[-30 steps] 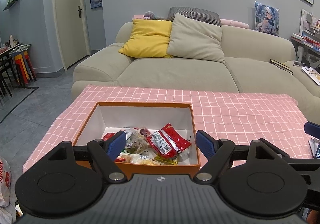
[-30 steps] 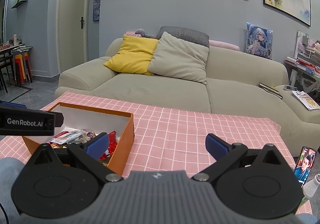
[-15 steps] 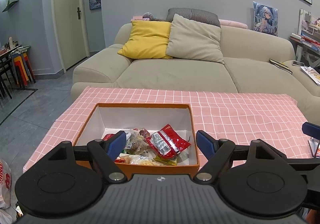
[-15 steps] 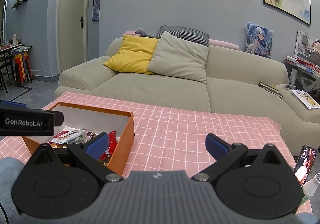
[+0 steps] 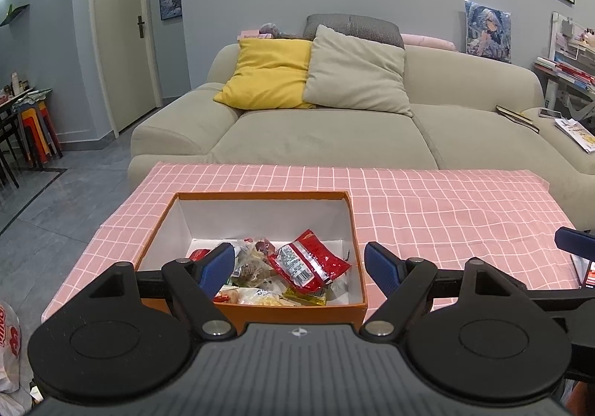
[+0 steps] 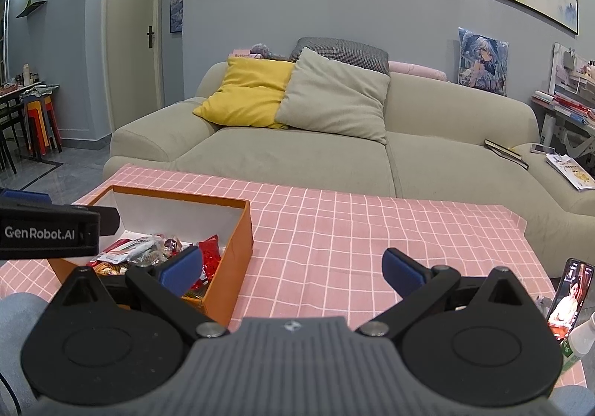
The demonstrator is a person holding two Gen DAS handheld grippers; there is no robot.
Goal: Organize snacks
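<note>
Orange box (image 5: 256,312), white inside, open-topped, sits upright on the pink checked cloth (image 5: 427,208). Snack packets (image 5: 260,267) piled loose at its near end (red foil pack (image 5: 308,261) tilted on top).

spread tongs (image 5: 299,265) above snack box (image 5: 260,312)

Left claw (image 5: 299,261) sits low in its frame, fingers spread wide, nothing between them. Right claw (image 6: 292,267) likewise gapes empty; the left claw's body shows at its frame's left edge.
</note>
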